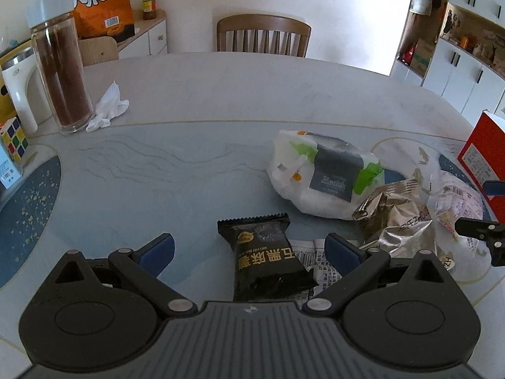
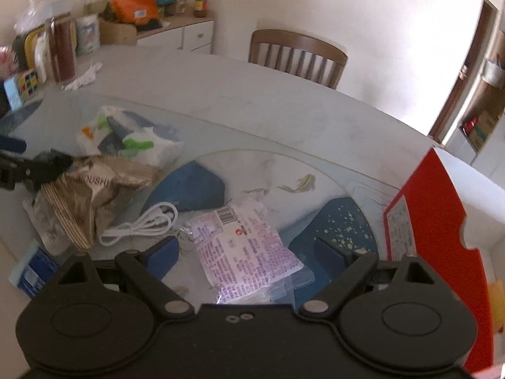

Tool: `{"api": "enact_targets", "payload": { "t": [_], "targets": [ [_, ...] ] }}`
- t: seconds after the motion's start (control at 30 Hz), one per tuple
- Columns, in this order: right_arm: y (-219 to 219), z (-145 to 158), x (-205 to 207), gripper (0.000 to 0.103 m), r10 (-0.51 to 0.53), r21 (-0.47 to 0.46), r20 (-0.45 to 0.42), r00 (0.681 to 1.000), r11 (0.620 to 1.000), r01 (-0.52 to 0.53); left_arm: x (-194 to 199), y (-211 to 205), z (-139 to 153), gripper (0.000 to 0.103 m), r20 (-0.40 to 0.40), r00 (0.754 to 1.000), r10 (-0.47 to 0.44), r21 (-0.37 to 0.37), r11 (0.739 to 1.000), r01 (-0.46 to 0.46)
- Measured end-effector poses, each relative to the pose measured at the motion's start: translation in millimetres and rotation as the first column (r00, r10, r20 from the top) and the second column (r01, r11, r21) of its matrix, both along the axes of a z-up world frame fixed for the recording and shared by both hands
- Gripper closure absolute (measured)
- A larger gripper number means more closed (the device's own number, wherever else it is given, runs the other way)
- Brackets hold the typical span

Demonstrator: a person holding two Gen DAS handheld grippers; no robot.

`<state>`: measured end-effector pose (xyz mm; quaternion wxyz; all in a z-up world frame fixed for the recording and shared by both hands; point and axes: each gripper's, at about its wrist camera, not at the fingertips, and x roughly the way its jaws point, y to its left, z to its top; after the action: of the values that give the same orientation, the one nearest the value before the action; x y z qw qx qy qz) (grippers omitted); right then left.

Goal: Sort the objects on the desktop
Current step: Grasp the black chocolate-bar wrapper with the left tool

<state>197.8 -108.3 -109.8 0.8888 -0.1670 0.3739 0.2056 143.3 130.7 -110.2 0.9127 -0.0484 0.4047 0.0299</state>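
Observation:
My left gripper (image 1: pixel 249 243) hangs low over the table, open, its blue pads either side of a black snack packet (image 1: pixel 265 252) that lies flat on the glass. The pads do not touch it. In the right wrist view my right gripper (image 2: pixel 247 251) is open too, straddling a clear packet with purple print (image 2: pixel 249 249) without pressing on it. A crumpled foil bag (image 1: pixel 394 218) and a white tissue pack (image 1: pixel 322 173) lie between the two grippers. A white cable (image 2: pixel 142 224) is coiled left of the purple packet.
A red box (image 2: pixel 442 221) stands at the right. At the far left stand a tall jar of brown powder (image 1: pixel 60 72), a crumpled tissue (image 1: pixel 107 107), a puzzle cube (image 1: pixel 12 139) and a white mug (image 1: pixel 19 94). A chair (image 1: pixel 263 36) stands behind the table.

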Motion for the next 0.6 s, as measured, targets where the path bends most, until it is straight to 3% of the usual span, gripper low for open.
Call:
{"api": "enact_targets", "payload": {
  "t": [0.3,0.43,0.5,0.6],
  "targets": [
    [-2,-14,13,0.012,0.020,-0.018,-0.017,1.000,1.000,-0.020,2,-2,-6,0.013,-0.006,1.000,-0.001,0.008,1.000,0.002],
    [-3,-16,14,0.017,0.024,-0.016,-0.020,1.000,1.000,-0.024,4,-1,-6,0.022,-0.005,1.000,-0.006,0.004,1.000,0.006],
    [-3,-18,15,0.024,0.025,-0.017,-0.027,0.999,1.000,-0.025,5,-1,-6,0.025,-0.005,1.000,-0.009,0.002,1.000,0.009],
    [-3,-19,15,0.026,0.026,-0.012,-0.031,0.999,1.000,-0.026,6,-1,-8,0.038,-0.017,1.000,-0.015,0.003,1.000,0.015]
  ]
}}
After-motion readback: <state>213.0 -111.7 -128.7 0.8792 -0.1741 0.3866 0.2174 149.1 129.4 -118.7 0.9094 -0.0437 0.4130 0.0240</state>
